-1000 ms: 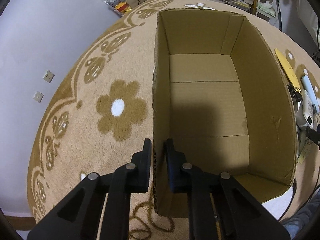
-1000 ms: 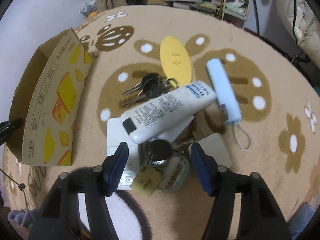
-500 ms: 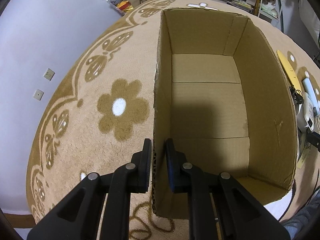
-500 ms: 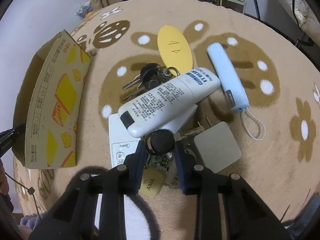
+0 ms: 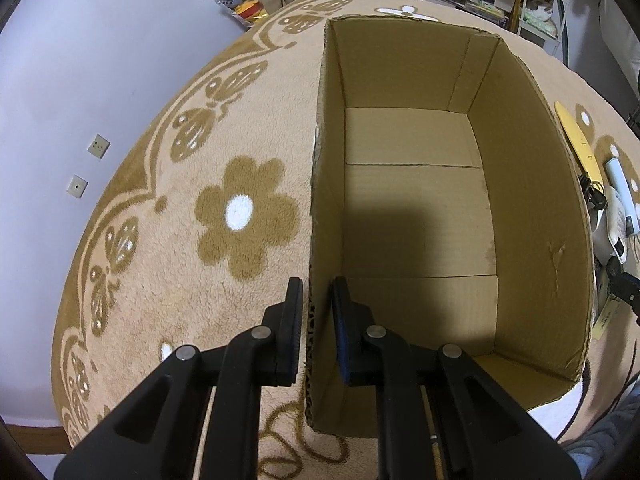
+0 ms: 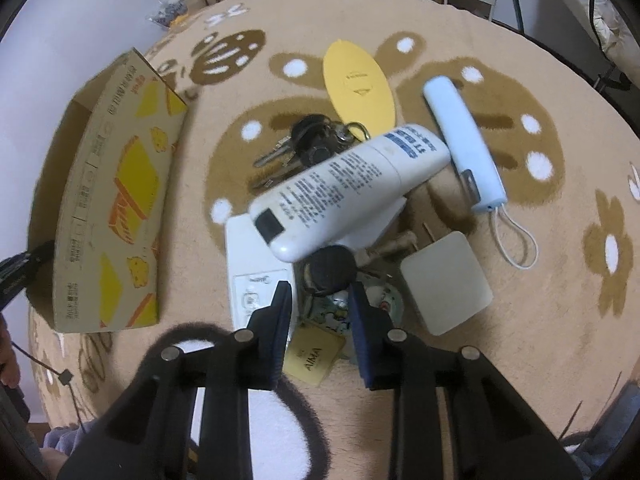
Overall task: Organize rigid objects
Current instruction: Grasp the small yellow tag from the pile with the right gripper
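A: Since the earlier frame, right gripper [image 6: 320,294] jaws have just been closing, from wide to narrow, around the black fob [image 6: 330,269] at lower centre.

B: Pads pressing?

A: Seemingly; contact is partly hidden. The fob lies straight ahead, under the tube [image 6: 348,190].

B: Destination?

A: Box [image 5: 532,216], far left; left gripper [image 5: 316,308] clamps its wall.

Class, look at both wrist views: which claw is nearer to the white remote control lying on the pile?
Right. The right claw sits just below the white remote control, around a black key fob. The left claw clamps the cardboard box wall, across the box from it.
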